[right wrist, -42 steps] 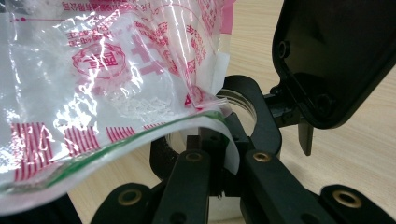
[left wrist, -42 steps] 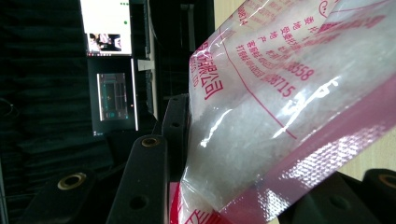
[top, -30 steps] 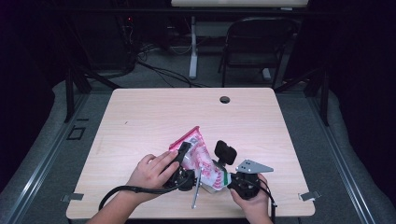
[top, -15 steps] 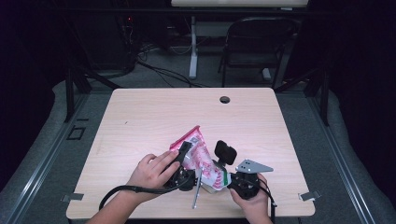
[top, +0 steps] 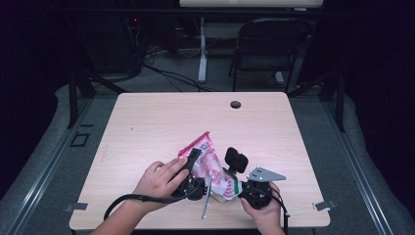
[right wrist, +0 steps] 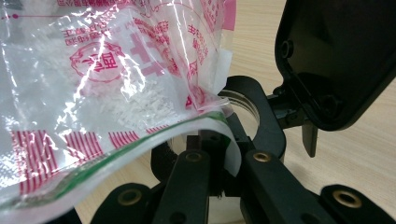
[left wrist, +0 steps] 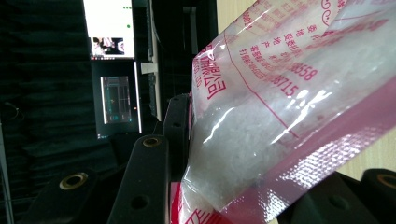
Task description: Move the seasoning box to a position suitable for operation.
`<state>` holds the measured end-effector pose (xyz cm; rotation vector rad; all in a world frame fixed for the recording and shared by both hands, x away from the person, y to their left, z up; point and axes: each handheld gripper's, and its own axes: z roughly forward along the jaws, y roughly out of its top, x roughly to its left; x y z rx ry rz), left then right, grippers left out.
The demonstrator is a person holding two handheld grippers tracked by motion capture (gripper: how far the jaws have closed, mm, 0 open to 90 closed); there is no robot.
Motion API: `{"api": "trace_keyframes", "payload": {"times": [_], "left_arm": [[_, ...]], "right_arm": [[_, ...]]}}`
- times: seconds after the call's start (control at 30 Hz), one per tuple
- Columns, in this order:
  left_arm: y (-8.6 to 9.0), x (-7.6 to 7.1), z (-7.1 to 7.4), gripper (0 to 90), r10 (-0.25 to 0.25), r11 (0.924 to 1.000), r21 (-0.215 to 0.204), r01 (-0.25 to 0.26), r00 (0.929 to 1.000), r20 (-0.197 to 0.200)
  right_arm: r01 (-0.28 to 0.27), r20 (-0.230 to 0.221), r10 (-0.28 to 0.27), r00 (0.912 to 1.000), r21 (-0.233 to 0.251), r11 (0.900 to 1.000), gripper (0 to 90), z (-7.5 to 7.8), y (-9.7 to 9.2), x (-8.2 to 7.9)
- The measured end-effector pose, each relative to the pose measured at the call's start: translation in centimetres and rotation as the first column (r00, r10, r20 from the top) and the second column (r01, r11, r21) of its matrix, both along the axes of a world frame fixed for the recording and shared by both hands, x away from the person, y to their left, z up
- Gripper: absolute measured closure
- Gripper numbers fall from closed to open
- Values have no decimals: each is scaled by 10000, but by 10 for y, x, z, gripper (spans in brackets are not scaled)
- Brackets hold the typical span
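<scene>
A clear plastic bag with pink print holds white grains and stands tilted near the table's front edge. My left gripper clasps the bag's body; in the left gripper view the bag sits squeezed between the two black jaws. My right gripper is shut on the bag's lower green-edged corner, seen pinched between its jaws. Just behind that corner is a black flip lid standing open over a round clear rim. That lid rises beside the bag in the high view.
A thin metal rod leans under the bag toward the front edge. The wooden table has a cable hole at the back. A folding chair stands beyond it. A lit monitor glows in the left gripper view.
</scene>
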<state>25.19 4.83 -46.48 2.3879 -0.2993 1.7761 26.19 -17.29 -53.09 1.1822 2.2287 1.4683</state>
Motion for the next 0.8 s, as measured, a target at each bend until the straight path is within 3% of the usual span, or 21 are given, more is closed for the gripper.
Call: {"api": "trace_keyframes", "payload": {"times": [0.8], "left_arm": [[1,3,1,703,5,10000,6,-4,9999,-153]], "right_arm": [[13,21,-13,10000,74,10000,900,0,1,0]]}}
